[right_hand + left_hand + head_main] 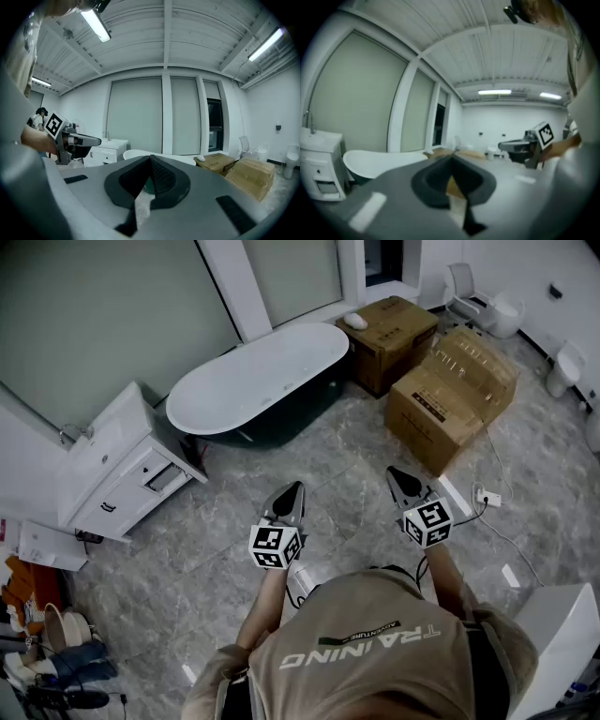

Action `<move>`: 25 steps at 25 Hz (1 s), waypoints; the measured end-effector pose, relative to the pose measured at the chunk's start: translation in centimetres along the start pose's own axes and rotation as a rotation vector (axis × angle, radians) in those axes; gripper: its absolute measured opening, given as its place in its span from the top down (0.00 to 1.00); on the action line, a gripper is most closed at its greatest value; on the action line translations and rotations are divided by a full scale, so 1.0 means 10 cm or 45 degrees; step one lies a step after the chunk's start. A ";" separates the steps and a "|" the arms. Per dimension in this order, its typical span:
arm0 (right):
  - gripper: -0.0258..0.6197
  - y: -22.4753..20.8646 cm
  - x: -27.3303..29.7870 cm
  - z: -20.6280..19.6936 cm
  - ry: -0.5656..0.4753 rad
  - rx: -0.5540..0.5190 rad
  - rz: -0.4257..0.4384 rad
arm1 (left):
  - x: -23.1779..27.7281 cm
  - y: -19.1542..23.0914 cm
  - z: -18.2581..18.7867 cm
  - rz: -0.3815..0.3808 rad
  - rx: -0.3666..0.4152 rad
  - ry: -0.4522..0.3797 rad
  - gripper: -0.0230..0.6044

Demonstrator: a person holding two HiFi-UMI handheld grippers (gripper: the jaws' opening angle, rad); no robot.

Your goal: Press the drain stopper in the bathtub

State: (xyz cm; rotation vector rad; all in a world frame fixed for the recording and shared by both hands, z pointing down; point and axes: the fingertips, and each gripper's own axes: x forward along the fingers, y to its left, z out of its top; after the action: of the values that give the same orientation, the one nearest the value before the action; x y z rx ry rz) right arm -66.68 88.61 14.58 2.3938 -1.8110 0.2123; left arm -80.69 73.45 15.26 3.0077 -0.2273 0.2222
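Note:
A white oval bathtub (258,376) with a dark outer shell stands by the window wall, well ahead of both grippers. No drain stopper shows inside it from here. My left gripper (292,489) and right gripper (397,473) hover side by side over the floor at waist height, a good way short of the tub. Both are shut, tips touching, with nothing held. In the left gripper view the tub (377,161) lies low at the left, beyond the left gripper (451,159). In the right gripper view, the tub's rim (136,153) peeks over the right gripper (151,157).
A white vanity cabinet (117,465) stands left of the tub. Cardboard boxes (450,399) sit on the grey marble floor (347,442) to the right. A cable and socket strip (487,498) lie at the right. White toilets (567,367) line the far right wall.

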 end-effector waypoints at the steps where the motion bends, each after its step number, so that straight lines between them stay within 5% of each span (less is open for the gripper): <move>1: 0.95 0.04 0.06 0.04 -0.008 -0.003 0.001 | 0.01 0.08 0.01 -0.005 0.000 0.003 0.96; 12: 0.95 0.29 0.19 0.00 -0.003 0.004 -0.020 | 0.06 0.28 -0.26 -0.064 -0.052 0.053 0.96; 25: 0.95 -0.61 0.68 -0.32 0.050 0.071 0.053 | 1.07 -0.06 -0.48 -0.126 -0.107 0.178 0.96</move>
State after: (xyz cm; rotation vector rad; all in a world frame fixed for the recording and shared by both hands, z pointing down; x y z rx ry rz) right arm -59.07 84.46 18.93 2.3728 -1.8622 0.3166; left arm -70.75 73.18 21.57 2.8952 -0.0727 0.4008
